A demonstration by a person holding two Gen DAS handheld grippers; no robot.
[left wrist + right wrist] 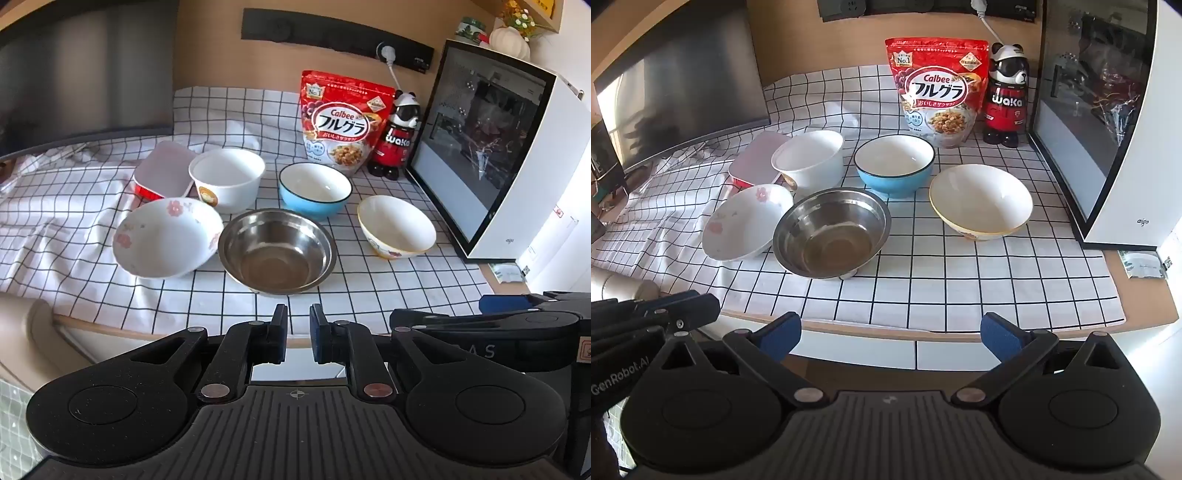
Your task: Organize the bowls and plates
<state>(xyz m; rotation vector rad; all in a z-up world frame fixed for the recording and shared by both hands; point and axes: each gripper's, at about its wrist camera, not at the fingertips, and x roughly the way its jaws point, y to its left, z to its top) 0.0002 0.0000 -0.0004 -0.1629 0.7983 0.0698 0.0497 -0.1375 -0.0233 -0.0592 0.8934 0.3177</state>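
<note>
The steel bowl (277,251) sits straight ahead of the left claw (298,334), with the flowered bowl (166,238) touching its left side and the blue bowl (314,190) just beyond. The left claw is pressed together, empty; the right claw (890,334) is spread wide, empty, short of the table (923,295). Nesting should probably start with the yellow-rimmed bowl (980,201), ahead-right of the right claw and standing apart: pinch its rim squarely.
</note>
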